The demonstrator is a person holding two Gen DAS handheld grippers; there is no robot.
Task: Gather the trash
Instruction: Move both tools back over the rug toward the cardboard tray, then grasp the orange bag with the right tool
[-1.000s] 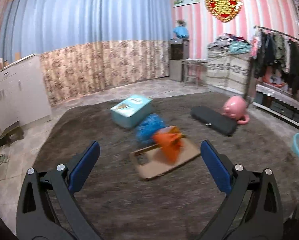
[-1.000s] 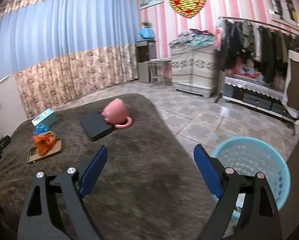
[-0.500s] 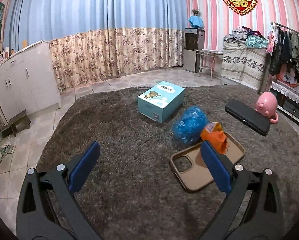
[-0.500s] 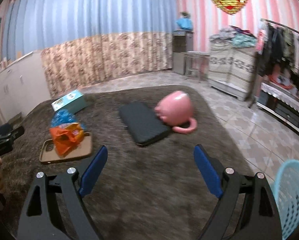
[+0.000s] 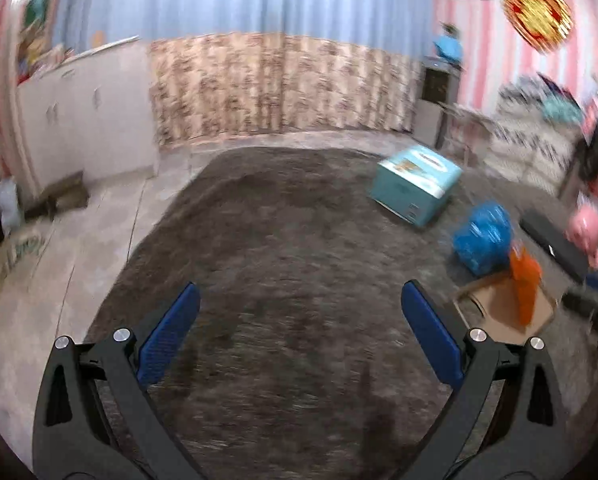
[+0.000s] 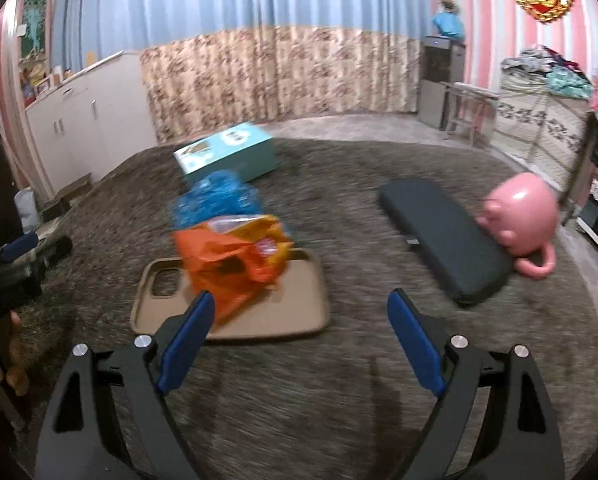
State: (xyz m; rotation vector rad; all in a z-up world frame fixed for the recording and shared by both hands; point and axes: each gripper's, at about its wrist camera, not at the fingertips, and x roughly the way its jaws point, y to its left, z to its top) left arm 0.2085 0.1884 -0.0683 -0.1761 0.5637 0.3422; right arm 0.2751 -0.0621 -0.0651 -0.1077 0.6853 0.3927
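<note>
While both sets of jaws stand wide with nothing between them, the right gripper [image 6: 301, 312] hangs over the shaggy brown carpet [image 6: 299, 392], just short of the crumpled orange snack wrapper [image 6: 235, 260] lying on a tan rubbery phone case [image 6: 283, 308]. Behind it sits a crinkled blue wrapper [image 6: 215, 198], then a teal cardboard box [image 6: 231, 152]. Further left, the left gripper [image 5: 299, 304] faces bare carpet.

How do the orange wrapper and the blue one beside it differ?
The orange wrapper lies on the tan phone case, nearer the camera; the blue wrapper sits on the brown carpet, between the orange one and the teal box. The orange wrapper shows yellow and printed patches; the blue wrapper looks one colour. Both are crumpled and untouched.
</note>
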